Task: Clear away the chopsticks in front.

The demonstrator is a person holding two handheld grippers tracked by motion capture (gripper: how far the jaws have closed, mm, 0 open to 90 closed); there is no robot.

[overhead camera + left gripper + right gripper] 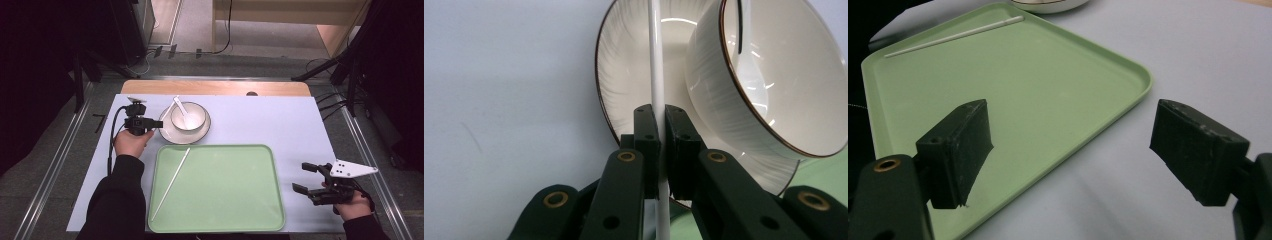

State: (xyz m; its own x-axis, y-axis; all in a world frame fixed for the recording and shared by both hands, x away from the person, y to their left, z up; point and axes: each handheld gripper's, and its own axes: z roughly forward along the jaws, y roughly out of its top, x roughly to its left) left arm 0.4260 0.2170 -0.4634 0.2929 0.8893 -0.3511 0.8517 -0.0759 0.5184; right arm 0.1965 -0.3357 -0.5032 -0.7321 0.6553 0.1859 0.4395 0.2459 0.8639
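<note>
My left gripper [158,123] [659,112] is shut on a thin white chopstick [655,60], which runs up between its jaws over the white plate [169,133] [624,60]. A white bowl [196,120] [774,80] with a brown rim stands on that plate, and a white spoon [184,111] [746,70] lies in the bowl. A second white chopstick [171,182] [955,35] lies on the left part of the green tray [225,185] [1023,85]. My right gripper [300,177] [1068,145] is open and holds nothing, just off the tray's right edge.
The tray and the plate rest on a pale blue mat [280,120] over a wooden table [215,87]. Dark stands and cables cross the floor beyond the table. A dark sleeve [117,200] comes in at the lower left.
</note>
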